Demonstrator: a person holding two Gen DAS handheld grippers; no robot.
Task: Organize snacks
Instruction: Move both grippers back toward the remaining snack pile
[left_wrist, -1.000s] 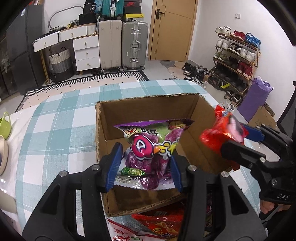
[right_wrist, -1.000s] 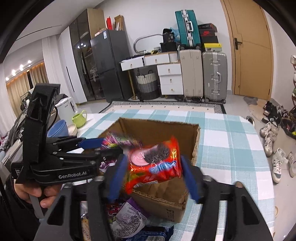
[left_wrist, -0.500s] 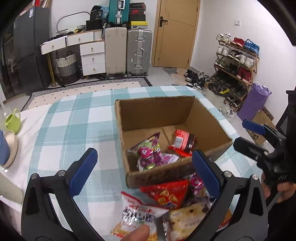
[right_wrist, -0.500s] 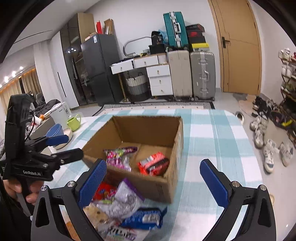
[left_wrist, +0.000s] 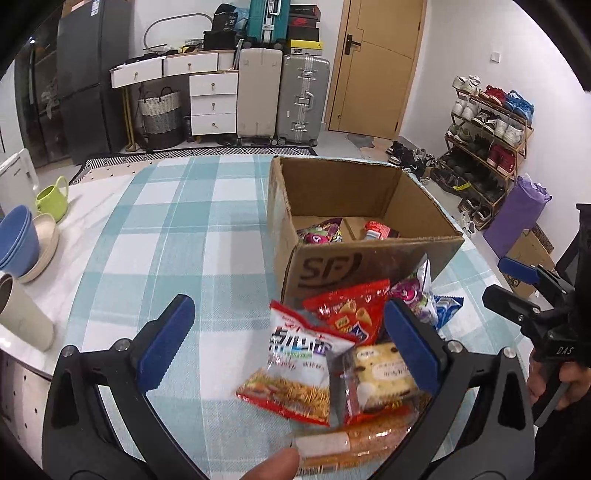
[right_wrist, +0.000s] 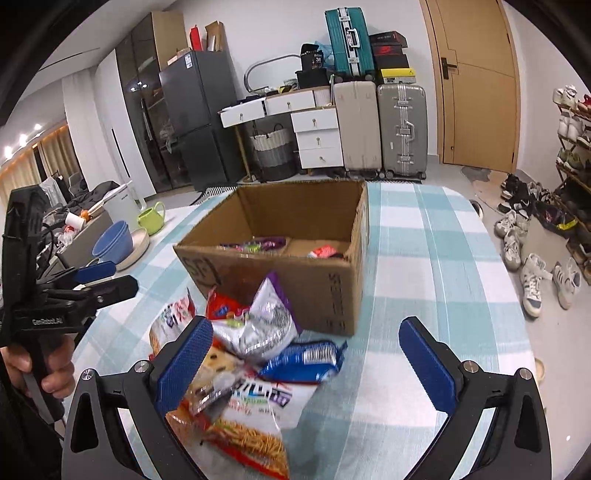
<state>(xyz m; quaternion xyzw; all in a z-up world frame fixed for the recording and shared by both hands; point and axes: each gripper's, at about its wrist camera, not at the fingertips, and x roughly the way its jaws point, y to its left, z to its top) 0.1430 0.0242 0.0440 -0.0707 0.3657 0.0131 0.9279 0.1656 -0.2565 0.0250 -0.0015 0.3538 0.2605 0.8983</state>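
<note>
An open cardboard box (left_wrist: 369, 258) (right_wrist: 288, 280) stands on the checked tablecloth. Inside it lie a purple pack (left_wrist: 319, 234) (right_wrist: 255, 243) and a red pack (left_wrist: 376, 230) (right_wrist: 323, 252). In front of the box is a pile of snack packs: a white and red noodle pack (left_wrist: 295, 373) (right_wrist: 255, 417), a red chip pack (left_wrist: 347, 314), a biscuit pack (left_wrist: 384, 373), a silver and purple pack (right_wrist: 258, 321) and a blue pack (right_wrist: 303, 362). My left gripper (left_wrist: 288, 330) (right_wrist: 110, 279) hovers open over the pile, holding nothing. My right gripper (right_wrist: 306, 354) (left_wrist: 506, 282) is open and empty too, above the blue pack.
Blue and beige bowls (left_wrist: 22, 240), a green watering can (left_wrist: 51, 199) and a beige cup (left_wrist: 22, 317) sit at the table's left edge. A thumb (left_wrist: 273, 465) shows at the bottom. Suitcases, drawers and a shoe rack (left_wrist: 491, 147) stand beyond the table.
Both grippers let go of their packs, the purple one and the red one, which now lie in the box. Both opened wide and drew back from the box to above the pile.
</note>
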